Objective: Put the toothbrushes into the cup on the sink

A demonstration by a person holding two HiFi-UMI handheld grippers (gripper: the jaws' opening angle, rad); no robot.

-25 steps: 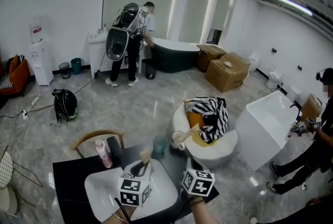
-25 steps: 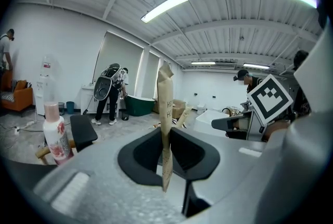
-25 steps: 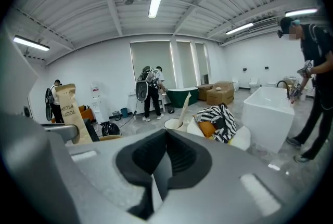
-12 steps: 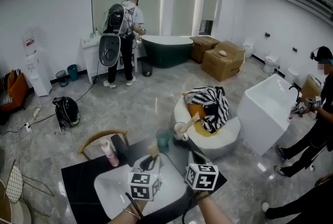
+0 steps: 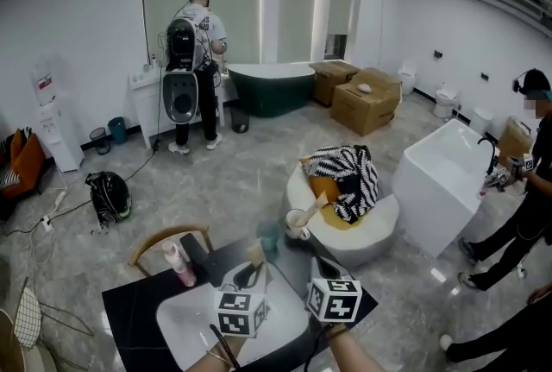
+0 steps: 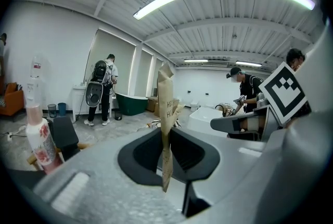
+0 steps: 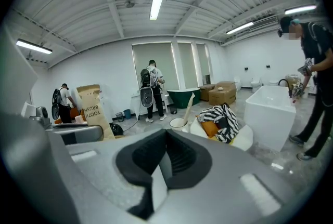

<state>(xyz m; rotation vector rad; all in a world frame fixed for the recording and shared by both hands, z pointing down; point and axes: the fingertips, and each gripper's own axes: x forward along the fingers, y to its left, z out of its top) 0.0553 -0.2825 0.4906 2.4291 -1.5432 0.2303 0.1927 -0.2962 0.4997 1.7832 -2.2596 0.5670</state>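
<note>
Holding the paper-wrapped toothbrush (image 6: 167, 103) pinched upright in my left gripper (image 6: 166, 147), with my right gripper (image 7: 165, 160) closed on nothing, I judge I'm mid-transfer: next I must line its lower end over the white cup (image 5: 296, 224) just beyond the sink (image 5: 185, 318) and lower it in before releasing.

The left gripper (image 5: 247, 277) and right gripper (image 5: 325, 268) are held side by side, both pointing forward. Left jaws clamp a thin toothbrush pack (image 6: 166, 108) upright. Right jaws are fully together, holding nothing.
</note>
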